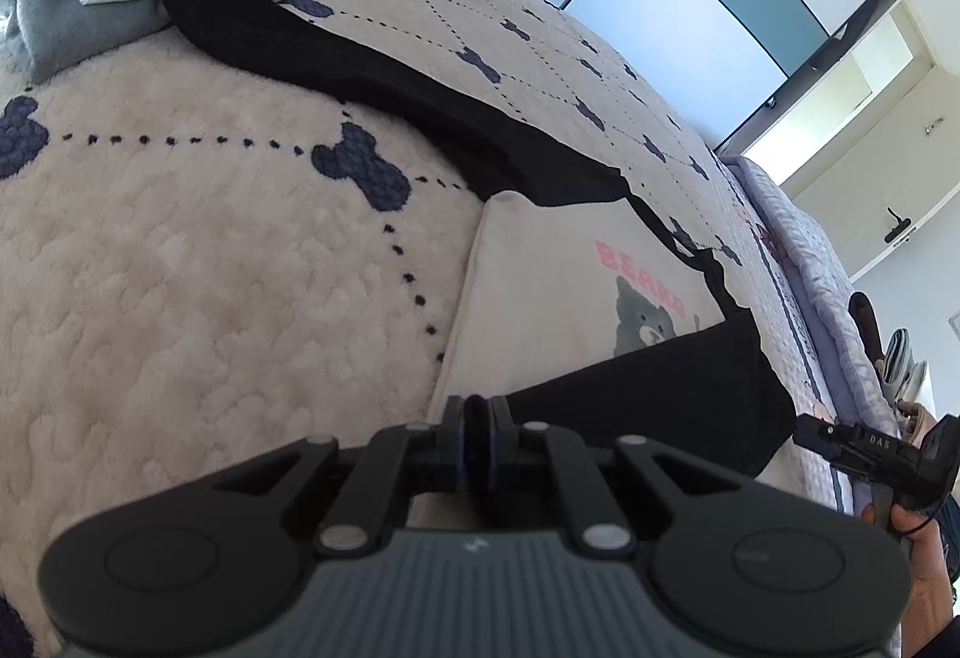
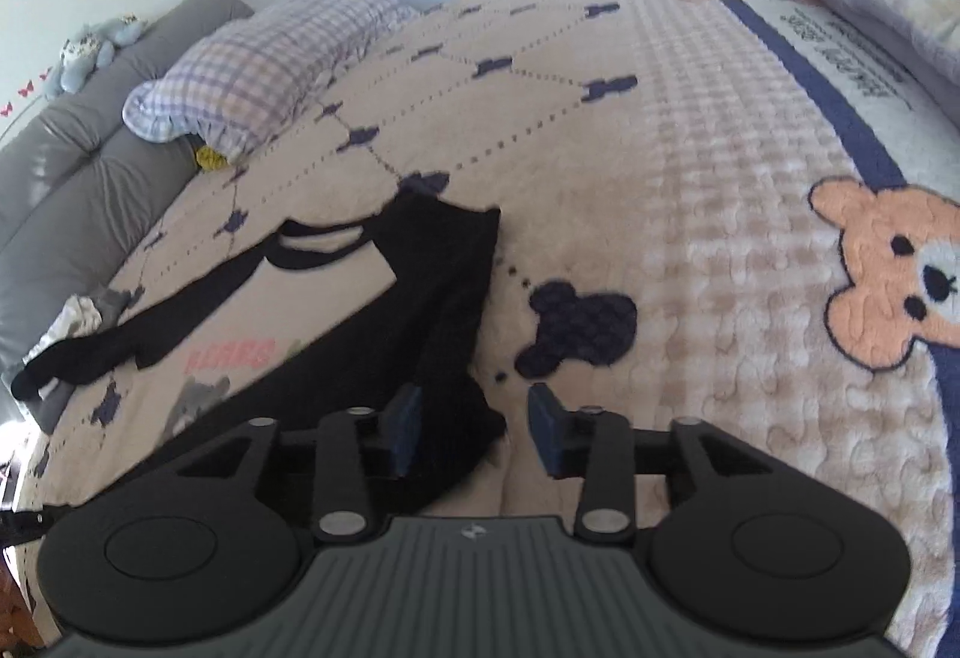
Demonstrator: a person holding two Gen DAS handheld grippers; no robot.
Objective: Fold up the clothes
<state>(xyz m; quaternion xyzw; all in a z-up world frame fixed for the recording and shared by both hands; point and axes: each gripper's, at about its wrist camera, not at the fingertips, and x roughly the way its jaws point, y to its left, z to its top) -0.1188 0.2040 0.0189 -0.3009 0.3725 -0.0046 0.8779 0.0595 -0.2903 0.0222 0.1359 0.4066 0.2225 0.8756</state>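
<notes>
Left gripper (image 1: 477,427) pinched shut at the near hem of a cream-and-black bear-print top (image 1: 576,292) spread on the fleece bear-pattern bedspread (image 1: 180,268), right gripper (image 2: 471,433) parted over its black sleeve (image 2: 456,298), fabric between untouched, bare bedspread to its right.

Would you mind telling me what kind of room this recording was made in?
Most likely a bedroom: a bed under a beige fleece bear-print blanket, a checked frilled pillow and a grey padded headboard.
</notes>
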